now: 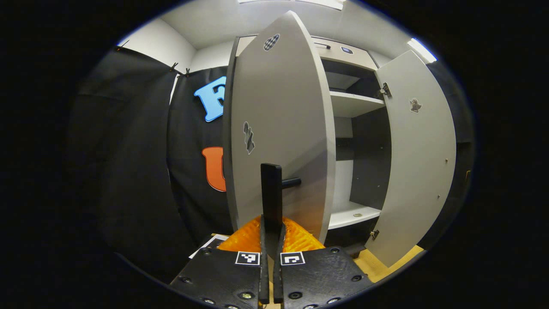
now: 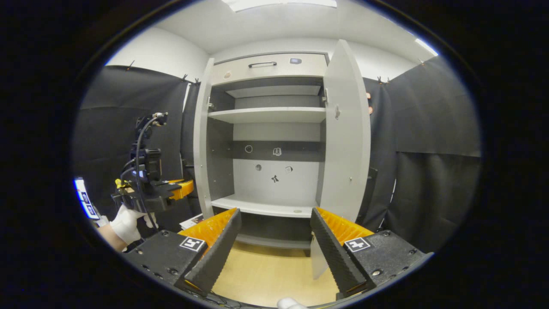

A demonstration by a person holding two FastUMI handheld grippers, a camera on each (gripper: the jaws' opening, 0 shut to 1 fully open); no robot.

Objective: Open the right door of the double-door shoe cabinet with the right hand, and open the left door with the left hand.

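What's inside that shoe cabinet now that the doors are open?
The shoe cabinet holds bare pale shelves, with no shoes on them, and small stickers on its back panel. The space above the top shelf is too dark to judge.

Booth hung with black cloth drapes [image 2: 433, 120] clipped along their top edge against white painted walls [image 2: 163, 51], under a white ceiling [image 2: 274, 23] with bright strip lights [image 1: 422, 50], over a pale wood-tone floor [image 2: 266, 274].

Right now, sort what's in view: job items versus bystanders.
Job: grey left cabinet door with black bar handle clamped by left gripper; grey right cabinet door; right gripper.
Bystanders: top drawer, white shelves, wooden floor.
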